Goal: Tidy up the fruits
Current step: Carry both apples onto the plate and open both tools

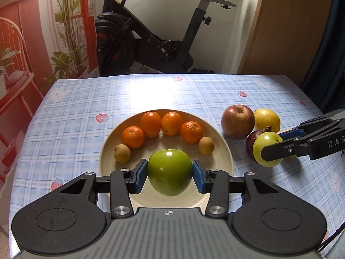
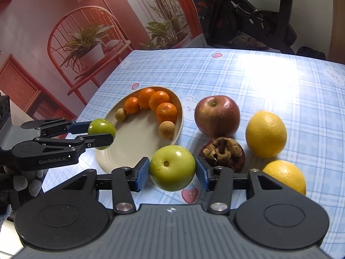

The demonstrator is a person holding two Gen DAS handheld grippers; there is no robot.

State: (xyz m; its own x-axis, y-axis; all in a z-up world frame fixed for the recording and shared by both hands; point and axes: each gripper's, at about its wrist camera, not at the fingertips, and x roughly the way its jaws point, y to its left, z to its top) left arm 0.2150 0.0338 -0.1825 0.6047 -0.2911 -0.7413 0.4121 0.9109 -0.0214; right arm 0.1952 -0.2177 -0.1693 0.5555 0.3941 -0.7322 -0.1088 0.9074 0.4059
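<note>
My left gripper [image 1: 170,172] is shut on a green fruit [image 1: 169,171] and holds it above the near part of a cream plate [image 1: 224,151]. The plate carries several small oranges [image 1: 151,124] in an arc and two small brown fruits [image 1: 122,153]. My right gripper [image 2: 172,168] is shut on a second green fruit [image 2: 172,168], above the tablecloth just right of the plate [image 2: 120,161]. In the right wrist view the left gripper [image 2: 101,133] shows at the left with its green fruit [image 2: 101,129]. In the left wrist view the right gripper [image 1: 269,149] shows at the right edge.
A red apple [image 2: 216,115], a dark red fruit with a dried top [image 2: 223,154] and two yellow citrus fruits [image 2: 266,133] lie on the blue checked tablecloth [image 2: 280,82] right of the plate. An exercise bike [image 1: 151,38] stands behind the table. A gloved hand [image 2: 23,183] holds the left gripper.
</note>
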